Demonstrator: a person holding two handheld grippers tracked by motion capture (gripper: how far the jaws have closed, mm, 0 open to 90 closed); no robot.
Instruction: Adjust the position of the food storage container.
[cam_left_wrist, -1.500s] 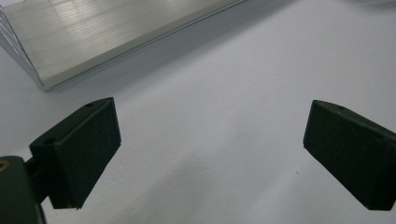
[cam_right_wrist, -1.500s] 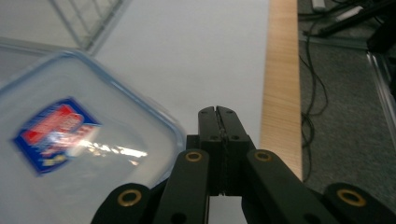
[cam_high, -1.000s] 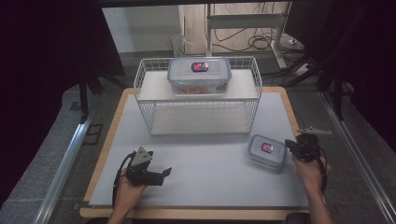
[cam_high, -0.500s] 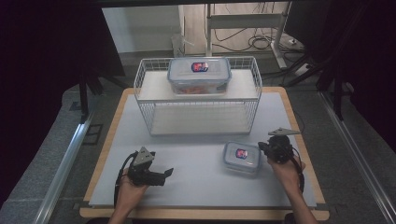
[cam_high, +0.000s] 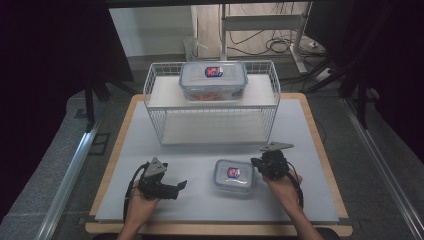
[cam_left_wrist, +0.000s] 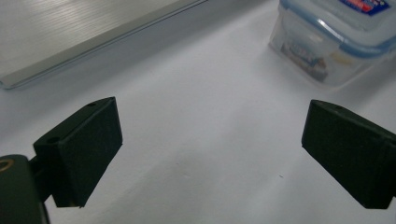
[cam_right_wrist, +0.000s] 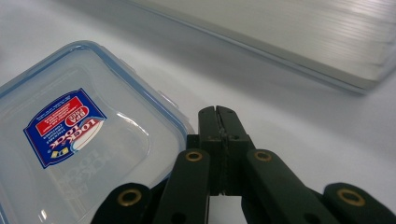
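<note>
A small clear container with a blue-rimmed lid and a red and blue label (cam_high: 234, 176) lies on the pale mat in front of the wire rack. My right gripper (cam_high: 257, 164) is shut with nothing between its jaws, and its closed tips (cam_right_wrist: 218, 112) sit against the right edge of the container (cam_right_wrist: 79, 140). My left gripper (cam_high: 176, 189) rests low on the mat to the container's left, open. Its two black jaws (cam_left_wrist: 210, 149) stand wide apart over bare mat, with the container (cam_left_wrist: 336, 42) farther off to the upper right in the left gripper view.
A white wire rack (cam_high: 159, 100) stands at the back of the table, and a larger lidded container (cam_high: 213, 80) sits on its top shelf. The grey mat (cam_high: 310, 200) lies on a wooden tabletop. Dark floor and cables surround the table.
My right gripper has slid left across the mat, and the small container has moved left with it from the right edge toward the middle. The left gripper has stayed in place.
</note>
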